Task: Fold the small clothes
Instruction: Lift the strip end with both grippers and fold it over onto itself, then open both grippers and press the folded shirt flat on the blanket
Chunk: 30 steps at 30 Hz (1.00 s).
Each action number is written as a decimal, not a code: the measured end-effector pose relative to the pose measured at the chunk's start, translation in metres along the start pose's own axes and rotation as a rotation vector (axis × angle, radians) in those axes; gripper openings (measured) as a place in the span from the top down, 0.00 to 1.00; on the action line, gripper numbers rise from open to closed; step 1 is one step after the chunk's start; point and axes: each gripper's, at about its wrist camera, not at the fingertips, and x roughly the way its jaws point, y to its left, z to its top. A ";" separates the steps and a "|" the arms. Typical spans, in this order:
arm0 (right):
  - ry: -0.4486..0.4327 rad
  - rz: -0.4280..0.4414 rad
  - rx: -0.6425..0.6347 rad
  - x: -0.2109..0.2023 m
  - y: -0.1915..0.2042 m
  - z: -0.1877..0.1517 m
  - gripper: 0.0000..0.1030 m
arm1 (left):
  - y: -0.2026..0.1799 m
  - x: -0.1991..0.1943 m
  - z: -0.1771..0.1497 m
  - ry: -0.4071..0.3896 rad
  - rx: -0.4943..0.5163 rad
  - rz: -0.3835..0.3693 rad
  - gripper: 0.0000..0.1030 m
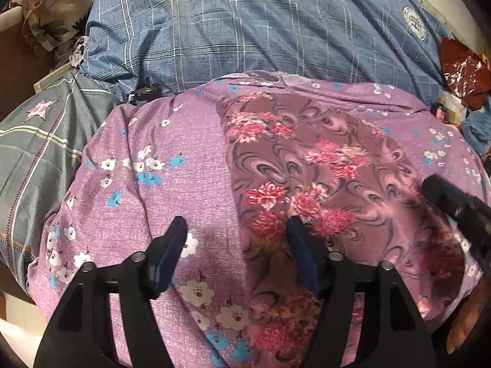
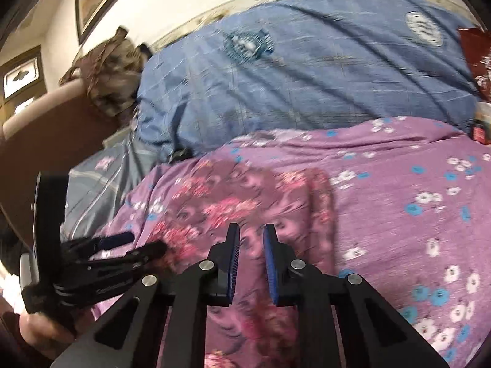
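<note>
A: Which step is this?

B: Between folds, I'd judge. The left tool (image 1: 237, 239) hangs spread over the lilac bedspread (image 1: 172, 165); the swirl-print garment (image 1: 322, 165), thin and limp, lies flat on it, folded narrow.

A: And the right tool (image 2: 251, 242)?

B: Nearly pressed together, pinching nothing. Next needs a hem pinch.
</note>
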 end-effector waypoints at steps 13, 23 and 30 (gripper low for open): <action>0.169 -0.007 -0.003 0.040 0.003 -0.016 0.88 | 0.004 0.023 -0.001 0.066 -0.001 0.011 0.13; 0.155 -0.004 -0.003 0.038 0.004 -0.012 0.85 | 0.006 0.020 0.004 0.074 -0.030 -0.004 0.14; 0.033 0.026 -0.023 0.018 0.012 0.013 0.85 | 0.012 0.004 0.034 -0.003 -0.089 -0.026 0.14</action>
